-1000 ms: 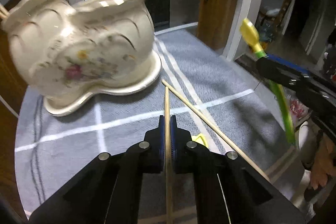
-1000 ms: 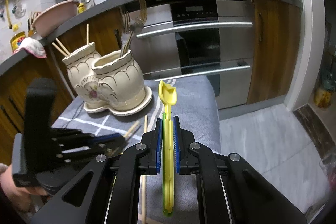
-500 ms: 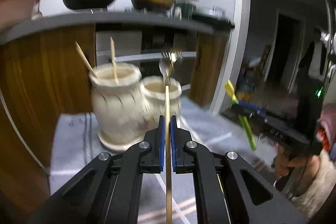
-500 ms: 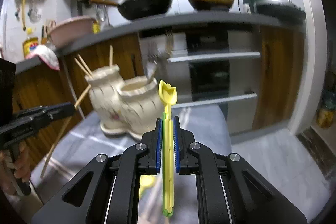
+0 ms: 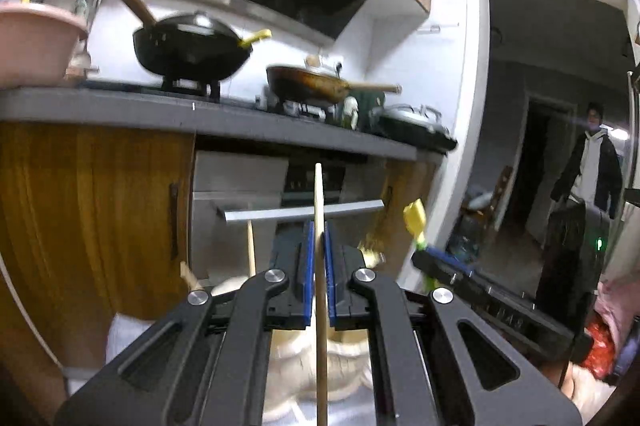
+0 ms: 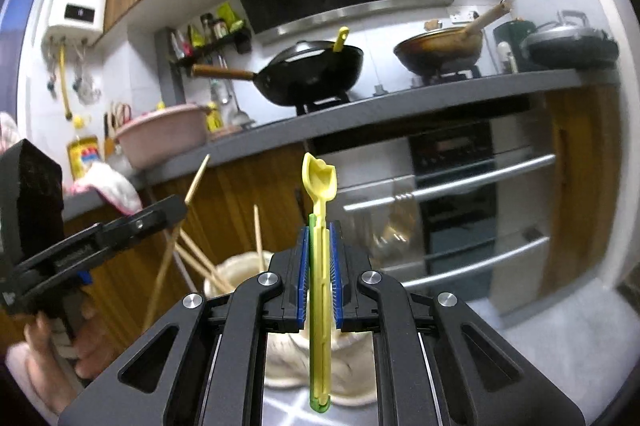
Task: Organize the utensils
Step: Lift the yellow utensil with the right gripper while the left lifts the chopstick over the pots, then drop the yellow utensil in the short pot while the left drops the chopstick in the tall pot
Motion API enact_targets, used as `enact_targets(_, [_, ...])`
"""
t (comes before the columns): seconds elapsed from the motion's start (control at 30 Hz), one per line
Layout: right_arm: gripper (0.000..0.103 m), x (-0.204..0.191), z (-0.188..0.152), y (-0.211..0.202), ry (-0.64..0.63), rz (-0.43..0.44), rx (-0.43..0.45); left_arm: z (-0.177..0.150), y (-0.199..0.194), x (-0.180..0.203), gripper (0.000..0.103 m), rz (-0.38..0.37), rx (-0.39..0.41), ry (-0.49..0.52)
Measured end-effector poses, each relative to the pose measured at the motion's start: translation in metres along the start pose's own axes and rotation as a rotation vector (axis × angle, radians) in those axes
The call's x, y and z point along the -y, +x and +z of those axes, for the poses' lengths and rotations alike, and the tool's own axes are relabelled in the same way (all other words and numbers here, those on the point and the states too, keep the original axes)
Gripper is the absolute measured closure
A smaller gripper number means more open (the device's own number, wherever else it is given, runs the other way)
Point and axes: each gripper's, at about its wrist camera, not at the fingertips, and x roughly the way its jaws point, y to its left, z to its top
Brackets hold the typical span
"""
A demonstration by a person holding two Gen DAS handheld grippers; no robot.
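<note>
My left gripper (image 5: 318, 226) is shut on a wooden chopstick (image 5: 319, 194) that stands upright between its blue pads, high above the cream ceramic utensil holder (image 5: 320, 362). My right gripper (image 6: 319, 230) is shut on a yellow-green plastic spoon (image 6: 318, 178), bowl end up, above the same holder (image 6: 240, 266). Other chopsticks (image 6: 258, 232) stand in the holder's left pot. In the right wrist view the left gripper (image 6: 176, 204) with its chopstick (image 6: 198, 178) is at the left. In the left wrist view the right gripper (image 5: 430, 254) with the spoon (image 5: 414, 218) is at the right.
A grey kitchen counter (image 6: 400, 102) carries a black wok (image 6: 312, 72), a brown pan (image 6: 440, 50) and a pink basin (image 6: 160, 132). An oven with steel handles (image 6: 448, 186) is behind the holder. A person (image 5: 592, 166) stands in the doorway at the right.
Both grippers have risen and tilted up with their utensils. The holder has dropped to the bottom of both views, and the counter and range hood have come into view.
</note>
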Motion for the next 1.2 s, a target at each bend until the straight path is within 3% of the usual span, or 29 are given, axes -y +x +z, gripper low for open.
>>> enact_targets(0.23, [0.092, 0.005, 0.002, 0.041, 0.014, 0.055, 0.033, 0.028, 0.023, -0.002, 0.098, 0.076, 0.138, 0.019])
enact_targets(0.4, [0.092, 0.007, -0.006, 0.057, 0.001, 0.073, 0.027, 0.03, 0.038, 0.002, 0.098, 0.16, 0.219, 0.073])
enact_targets(0.63, [0.092, 0.012, -0.022, 0.071, -0.014, 0.071, -0.05, 0.019, 0.063, 0.0, 0.098, 0.203, 0.194, 0.107])
enact_targets(0.87, [0.092, 0.004, -0.034, 0.083, -0.077, 0.043, -0.129, 0.001, 0.057, 0.0, 0.098, 0.214, 0.146, 0.159])
enact_targets(1.2, [0.092, -0.004, -0.043, 0.086, -0.144, -0.017, -0.166, -0.01, 0.053, -0.01, 0.098, 0.229, 0.11, 0.132])
